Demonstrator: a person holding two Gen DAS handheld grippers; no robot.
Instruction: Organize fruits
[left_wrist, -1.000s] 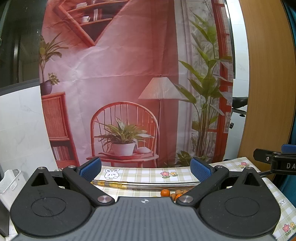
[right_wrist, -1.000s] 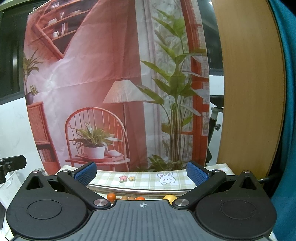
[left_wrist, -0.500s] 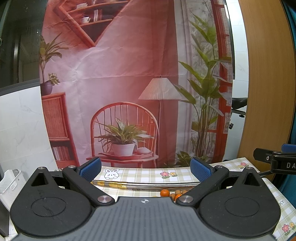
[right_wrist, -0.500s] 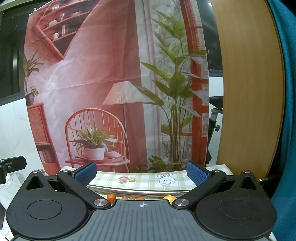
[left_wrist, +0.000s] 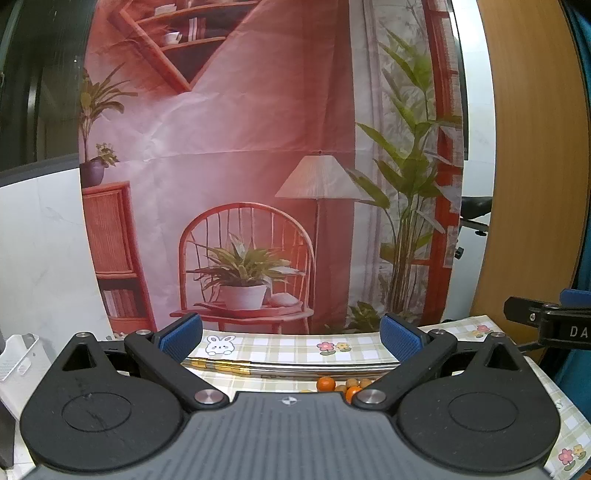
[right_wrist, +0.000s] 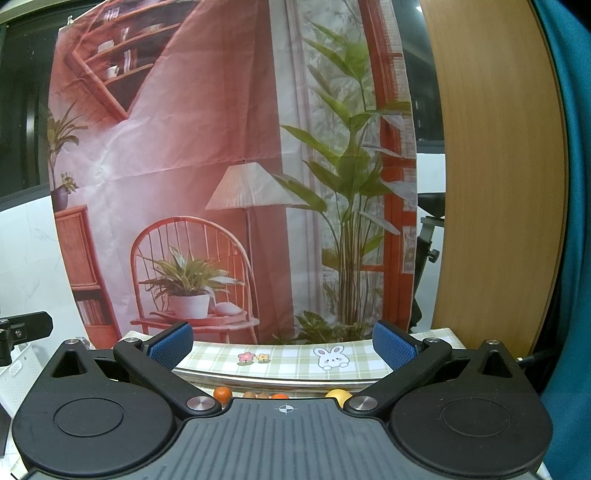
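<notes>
Fruits small, mostly hidden below my jaws' base: orange fruit plus brown ones in left view; orange fruit and yellow fruit in right view, all on desk under checked cloth. My left gripper jaws spread wide, holding nothing. My right gripper jaws likewise wide apart, empty. Both held above fruits, level. Metal strip lies beyond fruits. Printed room backdrop hangs behind desk. Wooden panel at right.

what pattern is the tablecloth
Green-and-white check tablecloth with bunny and flower prints, clearest in the right wrist view.
</notes>
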